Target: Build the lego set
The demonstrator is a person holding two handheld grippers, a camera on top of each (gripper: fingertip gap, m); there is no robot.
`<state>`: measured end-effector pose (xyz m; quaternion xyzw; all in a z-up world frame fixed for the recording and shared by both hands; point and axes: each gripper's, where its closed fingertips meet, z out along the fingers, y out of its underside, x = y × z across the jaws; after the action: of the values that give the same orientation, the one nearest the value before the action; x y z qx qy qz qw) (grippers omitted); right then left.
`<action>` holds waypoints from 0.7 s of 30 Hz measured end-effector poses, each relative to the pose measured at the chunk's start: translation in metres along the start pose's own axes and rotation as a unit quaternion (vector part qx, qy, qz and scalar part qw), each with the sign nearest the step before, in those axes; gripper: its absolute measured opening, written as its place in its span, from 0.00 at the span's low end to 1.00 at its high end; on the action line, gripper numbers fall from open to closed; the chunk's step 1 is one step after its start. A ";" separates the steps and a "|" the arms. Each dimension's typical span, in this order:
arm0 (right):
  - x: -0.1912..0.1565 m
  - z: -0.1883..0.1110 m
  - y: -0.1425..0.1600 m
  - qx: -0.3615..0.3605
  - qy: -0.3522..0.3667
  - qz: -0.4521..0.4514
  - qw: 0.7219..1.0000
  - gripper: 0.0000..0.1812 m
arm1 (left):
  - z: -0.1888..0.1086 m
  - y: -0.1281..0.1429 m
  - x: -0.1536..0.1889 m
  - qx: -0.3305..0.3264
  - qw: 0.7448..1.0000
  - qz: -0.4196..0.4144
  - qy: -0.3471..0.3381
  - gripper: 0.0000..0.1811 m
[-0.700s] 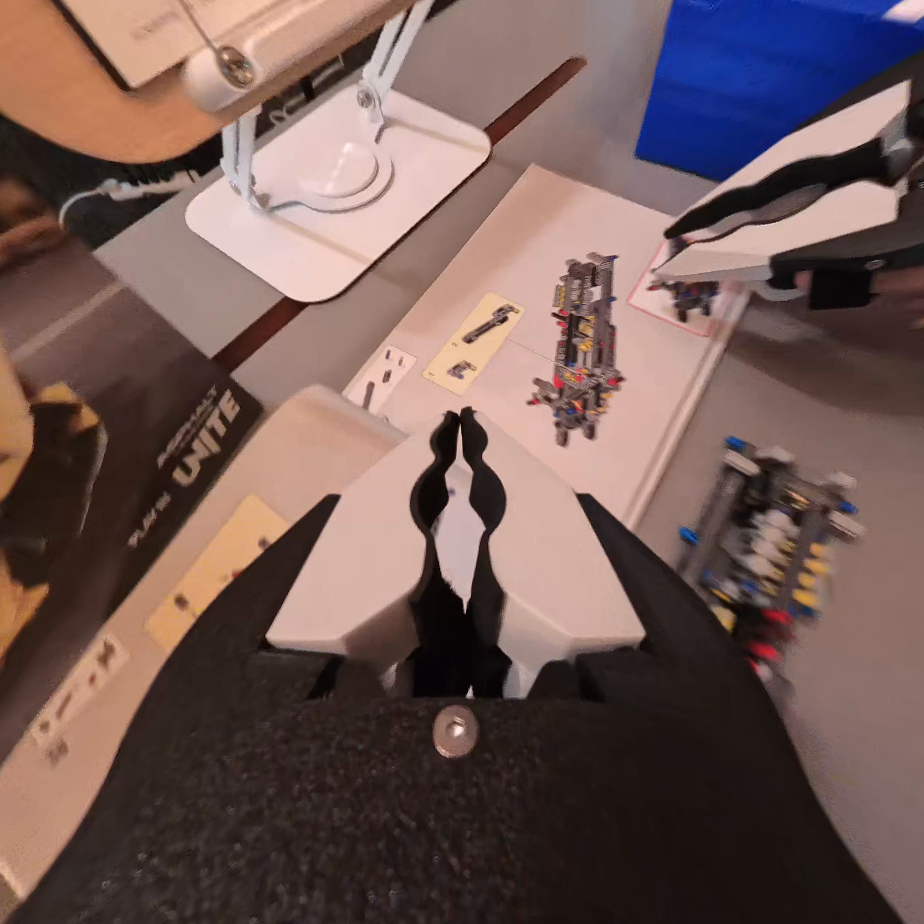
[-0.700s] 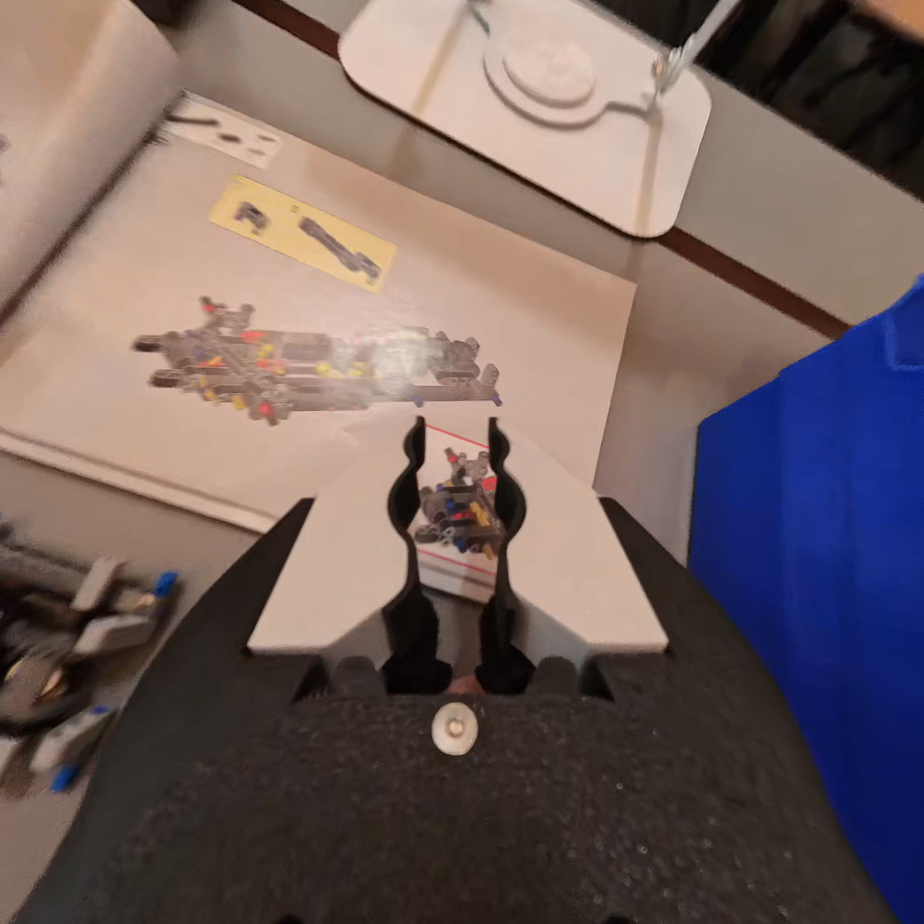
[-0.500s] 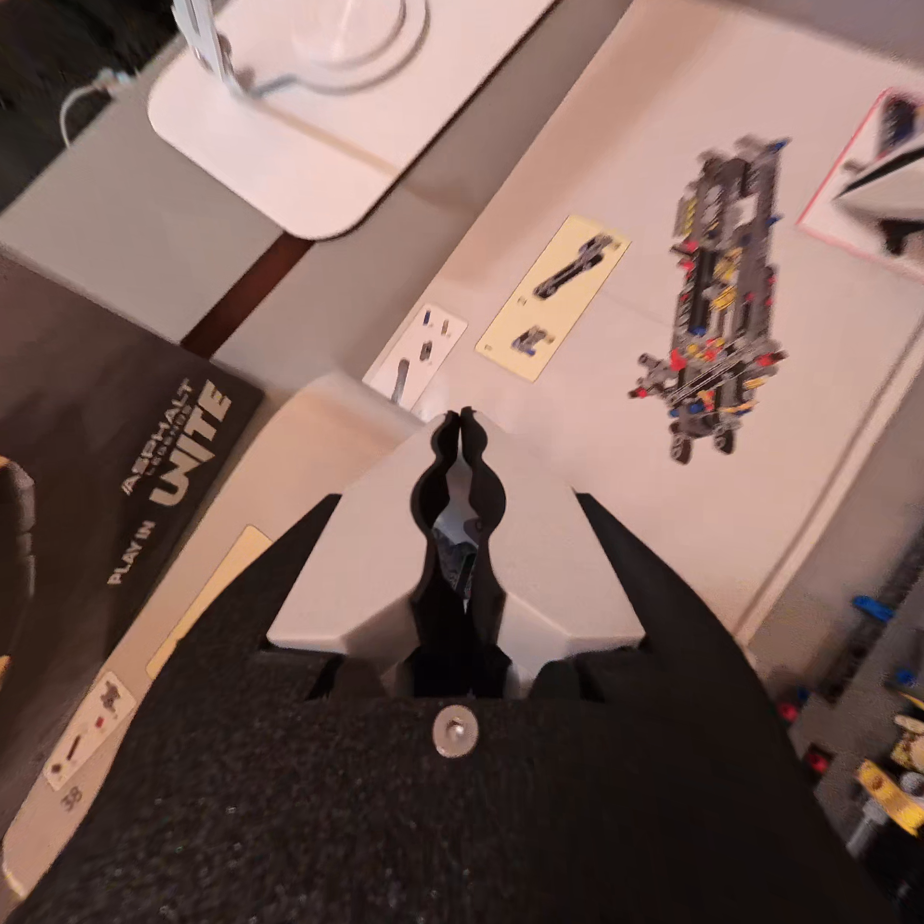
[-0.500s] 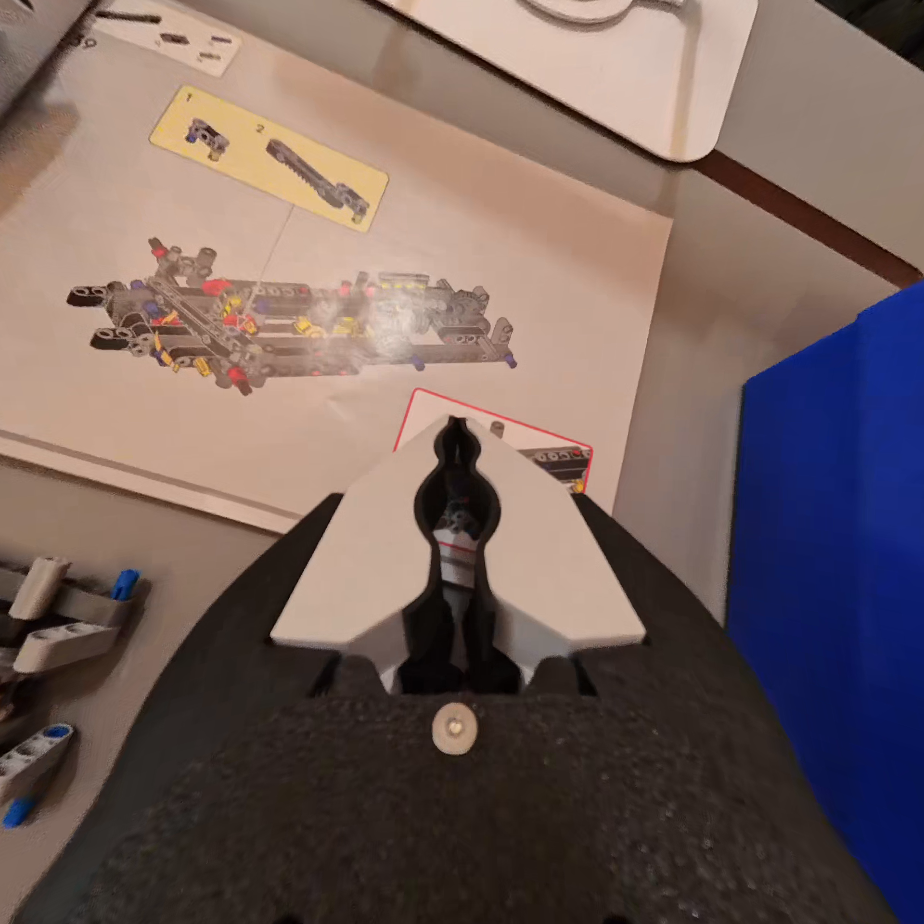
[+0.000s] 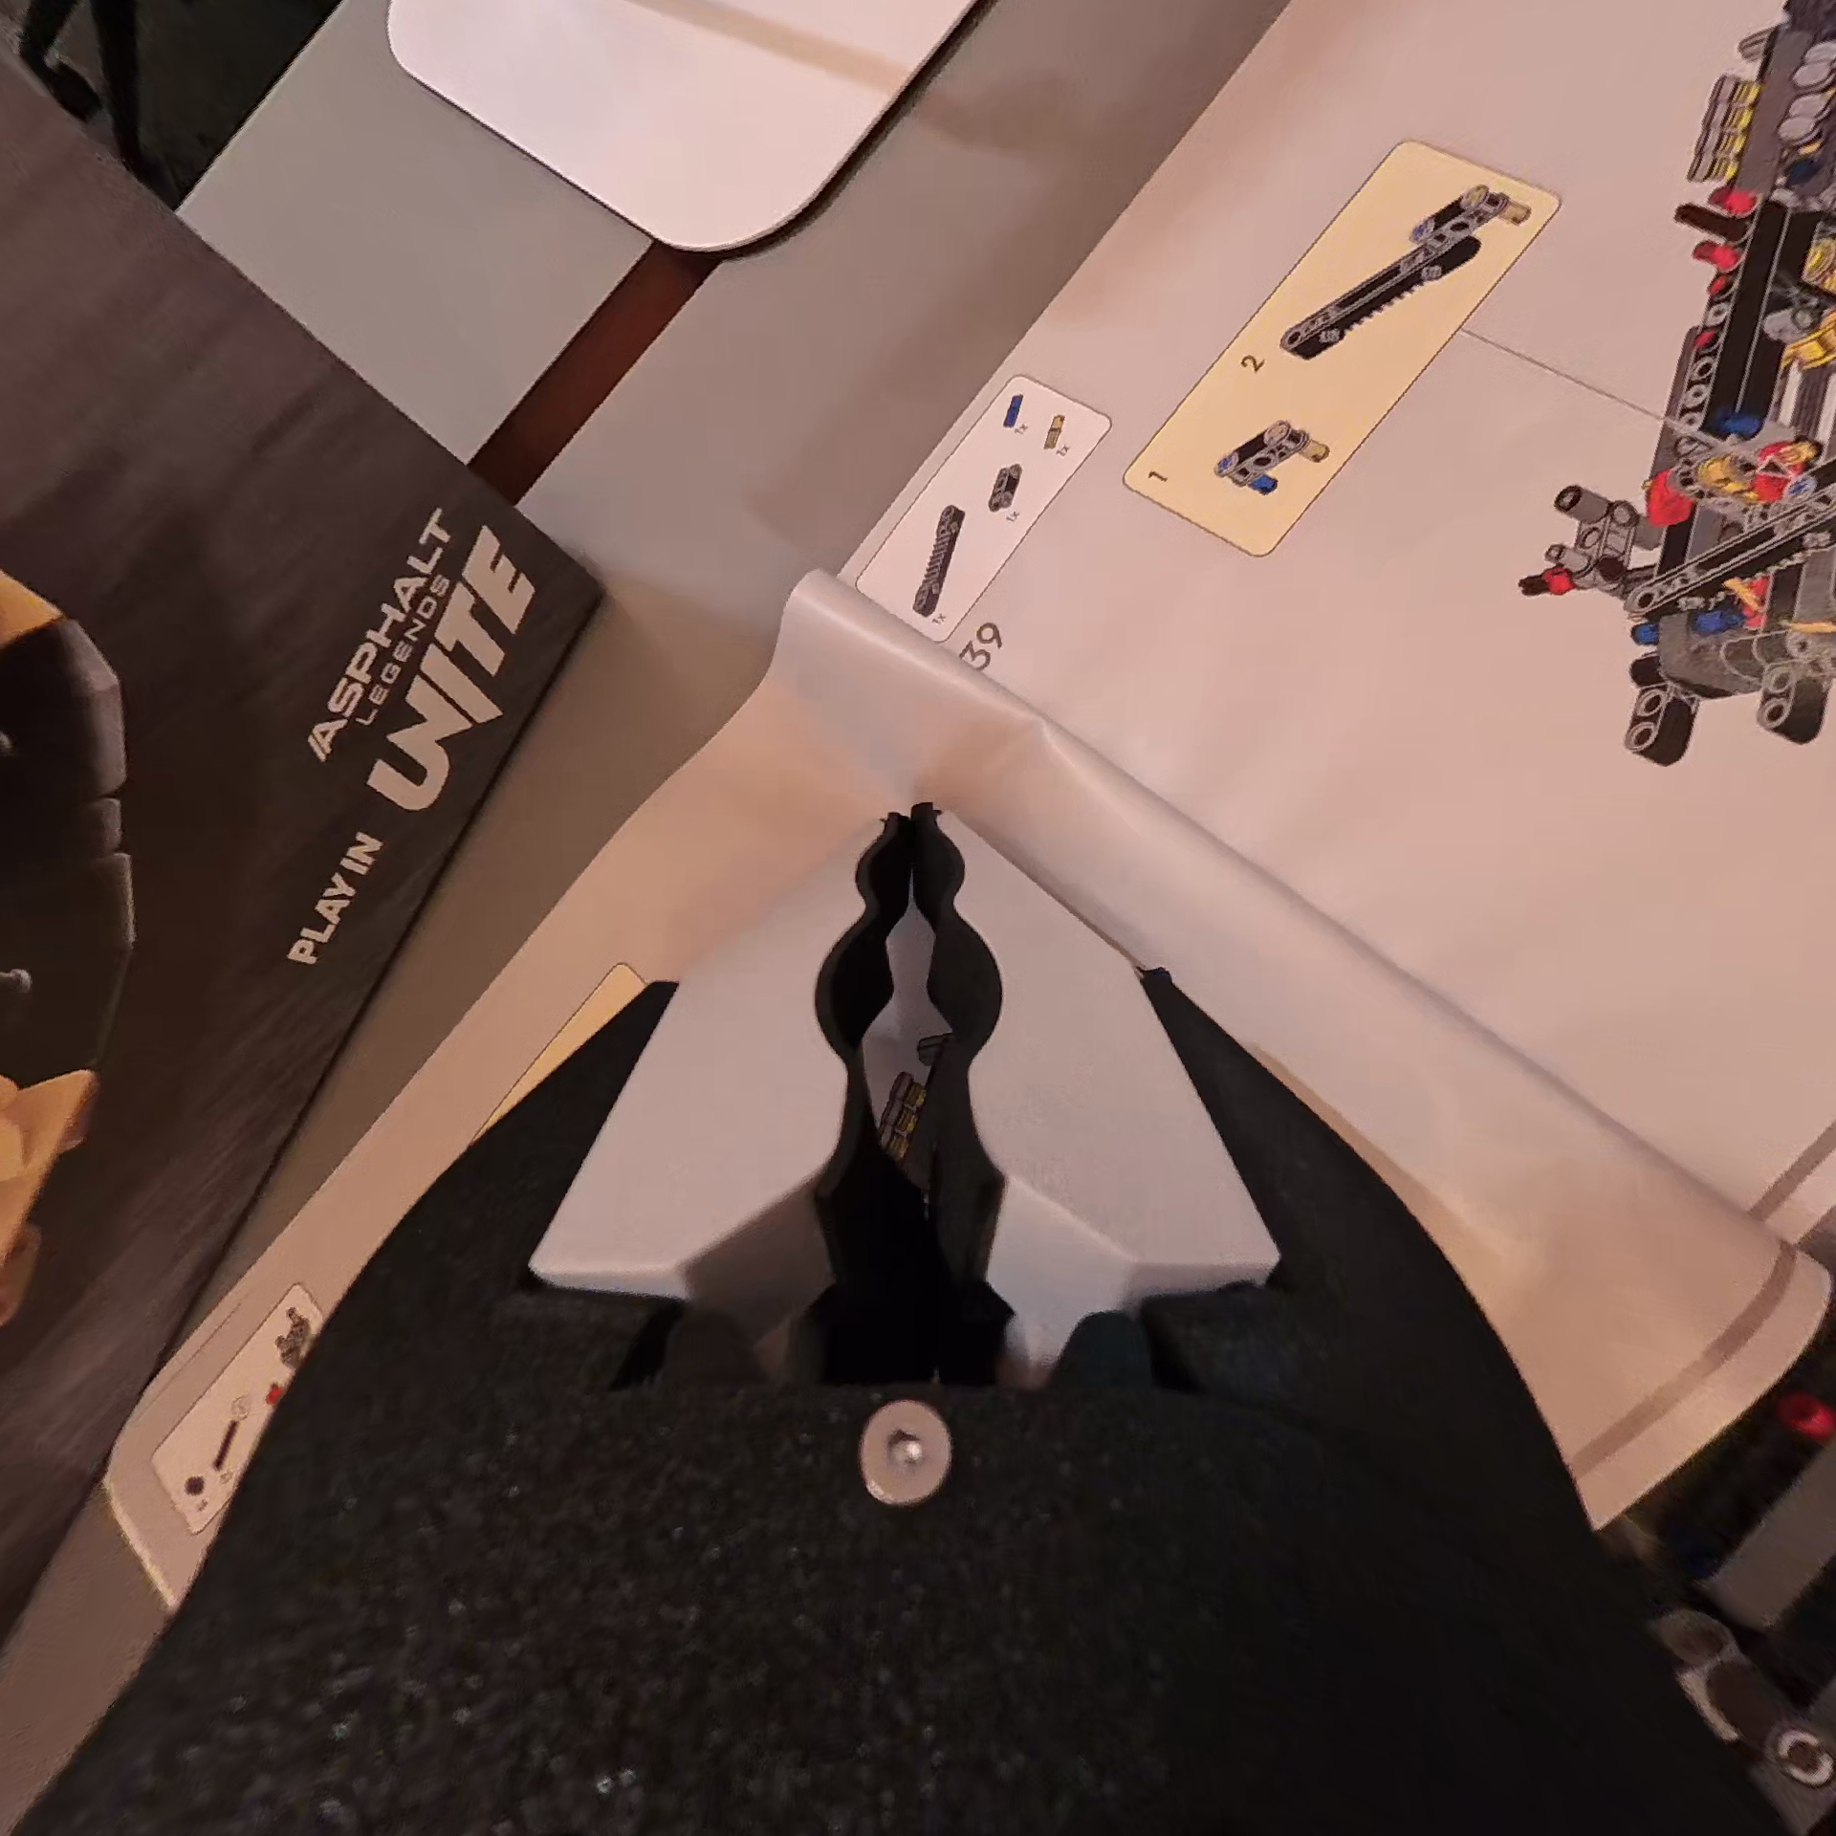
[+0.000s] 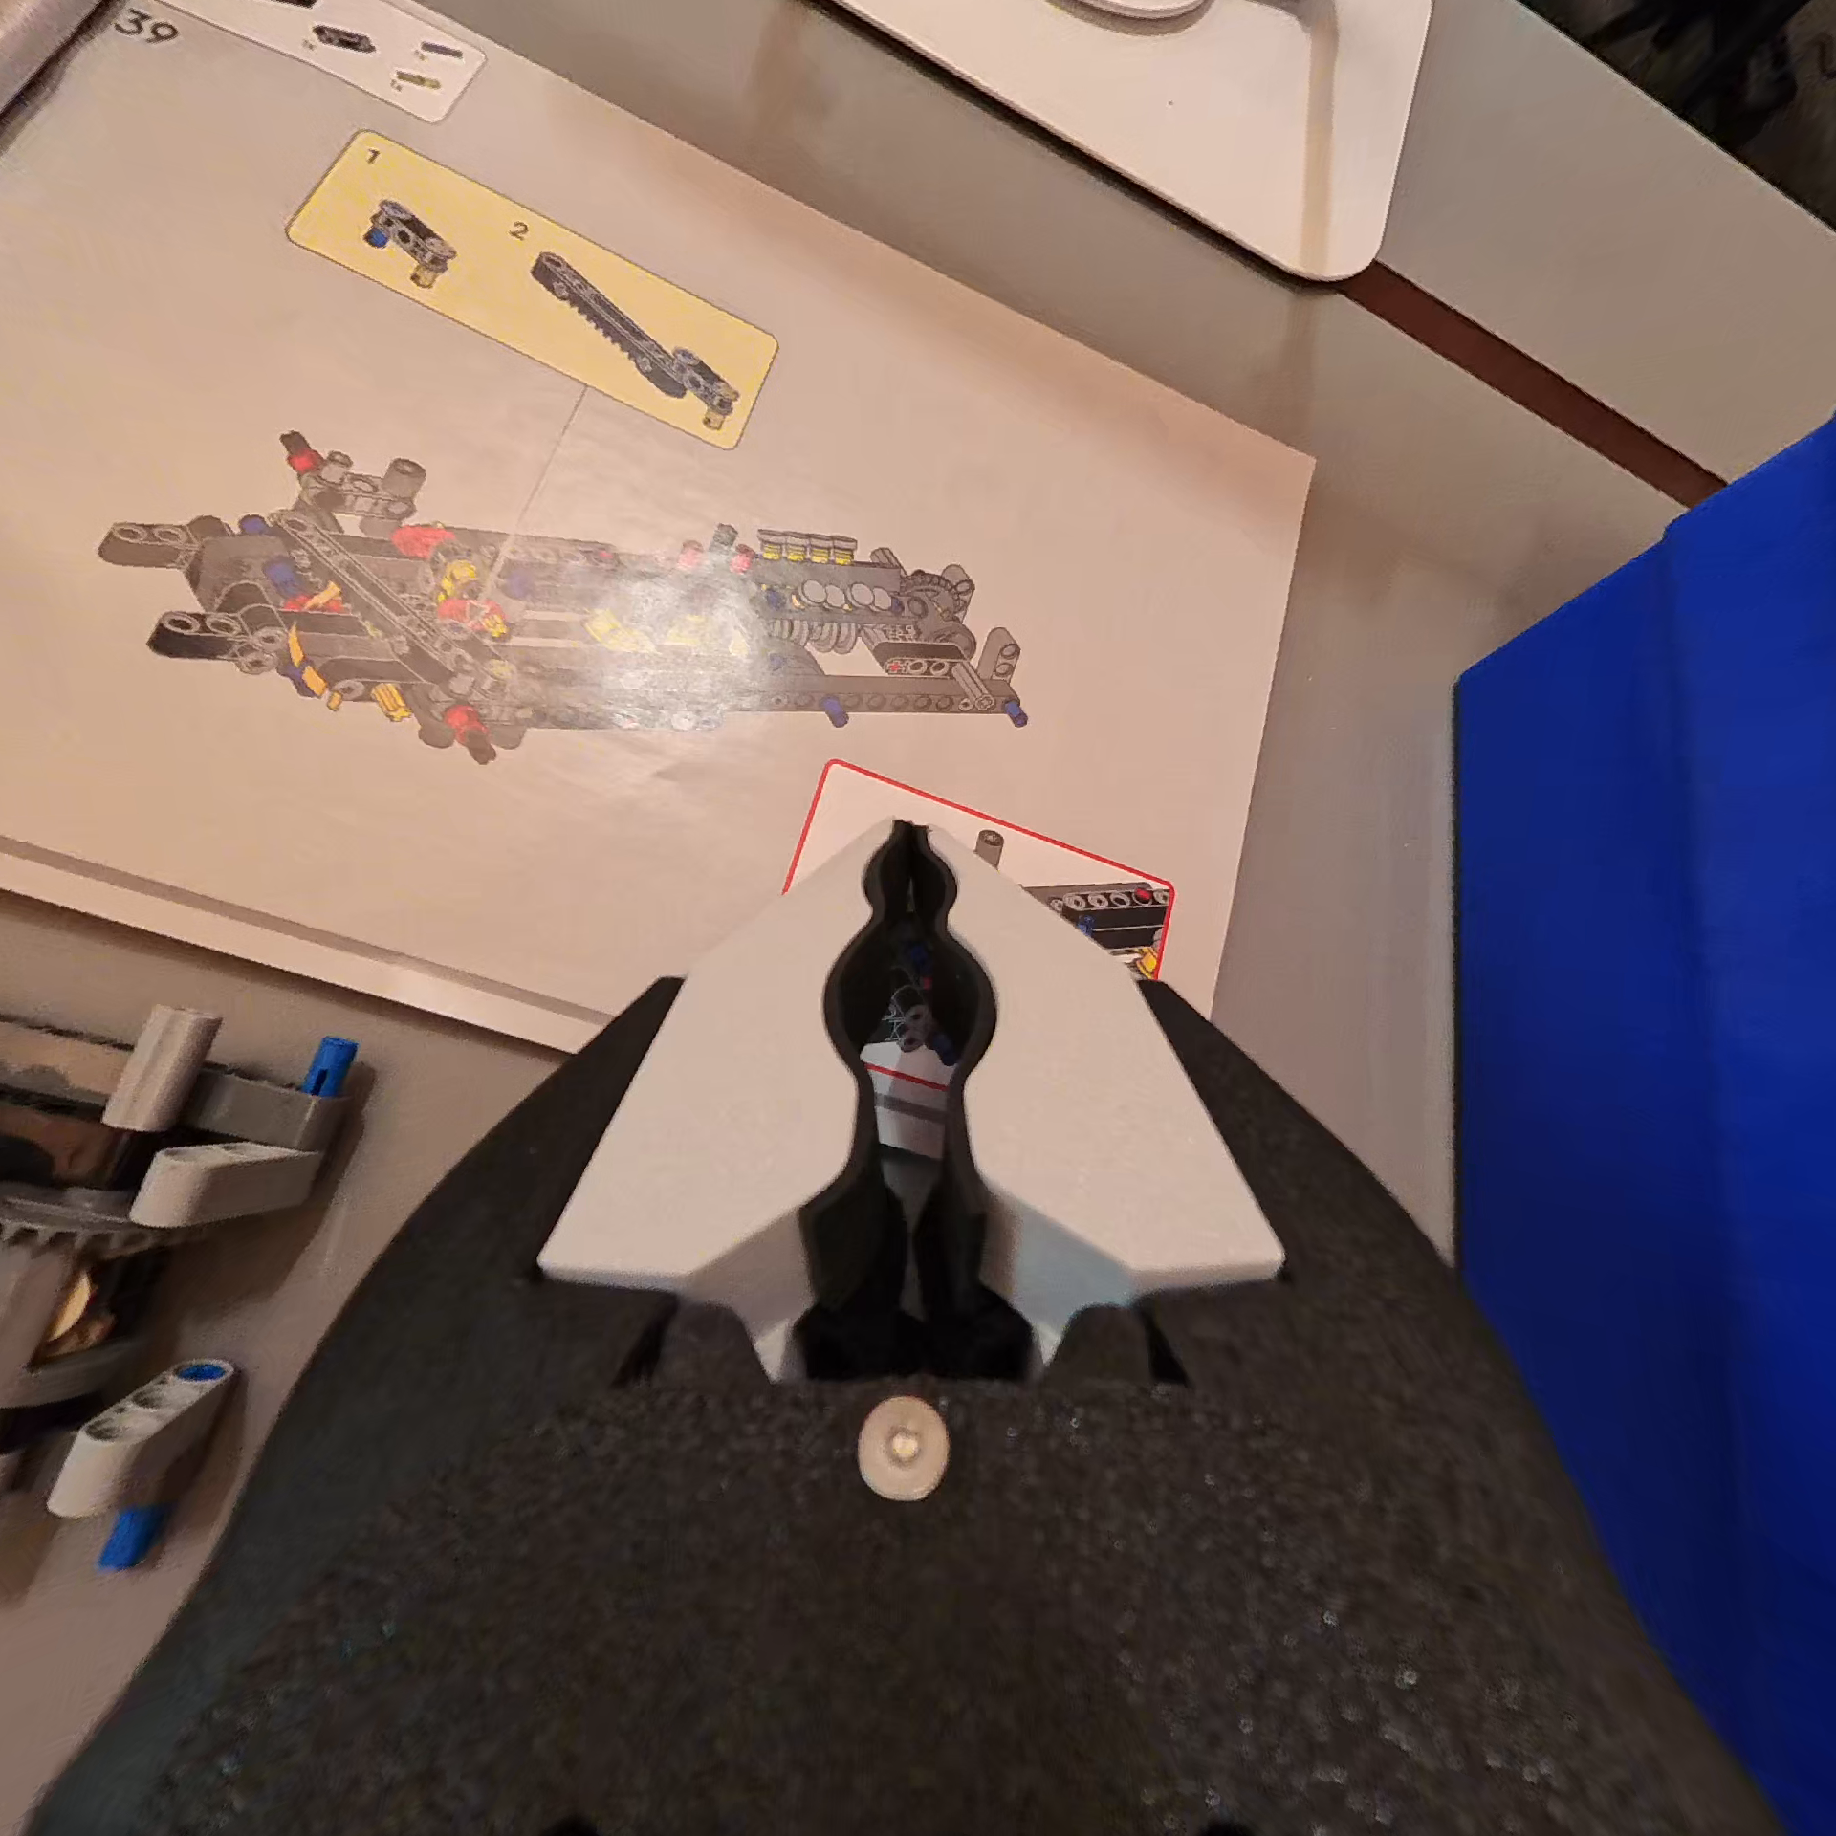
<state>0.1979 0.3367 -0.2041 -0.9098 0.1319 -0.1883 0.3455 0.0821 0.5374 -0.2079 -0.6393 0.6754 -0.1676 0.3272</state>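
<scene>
Two grippers, fingers together: left gripper point(image 5: 912, 817) now at the instruction booklet point(image 5: 1341, 695) fold, right gripper point(image 6: 909, 827) lower over its page.

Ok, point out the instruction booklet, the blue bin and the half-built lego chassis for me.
instruction booklet point(image 6: 1043, 556), right wrist view, bare part of the open page.
blue bin point(image 6: 1669, 894), right wrist view, its side wall.
lego chassis point(image 6: 229, 1113), right wrist view, grey beam at its near end.

Desk workspace (lamp base point(image 6: 1242, 129), manual point(image 6: 695, 477))
</scene>
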 end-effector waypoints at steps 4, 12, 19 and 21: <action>0.003 0.003 -0.002 0.002 0.009 -0.012 1.000 0.00 | 0.001 -0.001 0.000 -0.001 1.000 0.004 0.006 0.00; -0.005 -0.013 -0.013 -0.005 -0.022 -0.031 0.999 0.00 | -0.025 -0.012 0.001 0.020 0.999 -0.043 0.017 0.05; -0.035 -0.064 -0.028 0.110 -0.082 0.048 0.989 0.15 | -0.108 0.040 -0.001 0.023 0.994 -0.102 0.022 0.13; -0.033 -0.082 -0.023 0.147 -0.063 0.056 0.985 0.15 | -0.151 0.078 -0.017 0.020 0.988 -0.150 0.012 0.16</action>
<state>0.1358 0.3183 -0.1403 -0.8501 0.1318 -0.1279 0.4935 -0.0765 0.5352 -0.1436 -0.7249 0.5720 -0.2356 0.3031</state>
